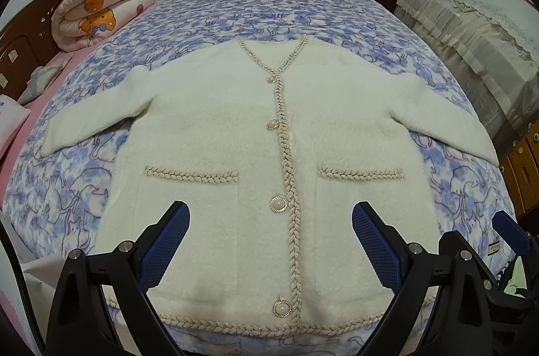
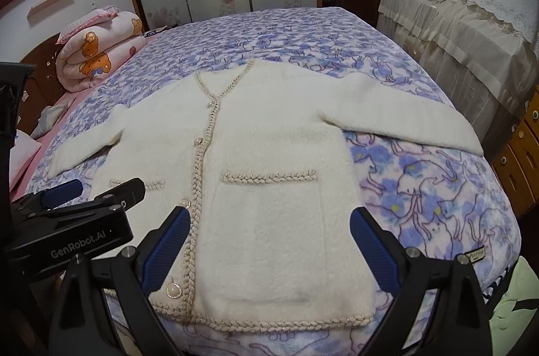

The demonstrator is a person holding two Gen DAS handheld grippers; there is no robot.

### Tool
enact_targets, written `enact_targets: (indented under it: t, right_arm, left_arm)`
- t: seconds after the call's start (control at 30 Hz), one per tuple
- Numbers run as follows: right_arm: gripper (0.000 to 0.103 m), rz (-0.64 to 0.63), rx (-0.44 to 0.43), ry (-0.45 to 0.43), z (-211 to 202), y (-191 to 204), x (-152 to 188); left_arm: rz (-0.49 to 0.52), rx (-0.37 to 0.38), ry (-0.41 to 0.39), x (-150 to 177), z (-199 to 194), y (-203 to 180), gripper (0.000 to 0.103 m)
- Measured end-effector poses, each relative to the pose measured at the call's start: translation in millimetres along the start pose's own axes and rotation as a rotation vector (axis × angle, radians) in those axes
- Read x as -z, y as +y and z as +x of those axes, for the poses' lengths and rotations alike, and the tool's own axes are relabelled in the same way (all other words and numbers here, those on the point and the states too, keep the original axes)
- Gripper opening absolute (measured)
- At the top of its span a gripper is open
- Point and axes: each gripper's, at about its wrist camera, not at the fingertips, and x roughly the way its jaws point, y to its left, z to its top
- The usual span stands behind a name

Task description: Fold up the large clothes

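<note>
Cardigan (image 1: pixel 235 154) flat on bed (image 1: pixel 269 9)

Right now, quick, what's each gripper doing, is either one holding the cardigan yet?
Left gripper: open, holding nothing, poised over the cream cardigan near its hem.
Right gripper: open, holding nothing, above the cardigan's pocket.

My left hand-held gripper (image 1: pixel 271 233) covers both lower corners of the cardigan (image 1: pixel 215 133) in the left wrist view. In the right wrist view it hides the left pocket trim (image 2: pixel 155 185) at middle left. The small label (image 2: pixel 475 254) on the blanket (image 2: pixel 438 187), lower right, is too small to read. The rolled quilt (image 1: pixel 97 9), upper left, hides part of the headboard (image 1: pixel 23 49).
</note>
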Motion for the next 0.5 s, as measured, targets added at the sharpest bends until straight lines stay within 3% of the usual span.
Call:
enact_targets:
  t: [0.3, 0.5]
  right_arm:
    - [0.096, 0.008, -0.007, 0.010, -9.0, -15.5, -25.3]
    - [0.096, -0.019, 0.007, -0.041, -16.7, -35.7, -61.4]
  left_arm:
    - [0.022, -0.033, -0.045, -29.1, -11.1, 2.2, 0.096]
    - [0.045, -0.034, -0.091, -64.8, -18.5, -5.7, 0.096]
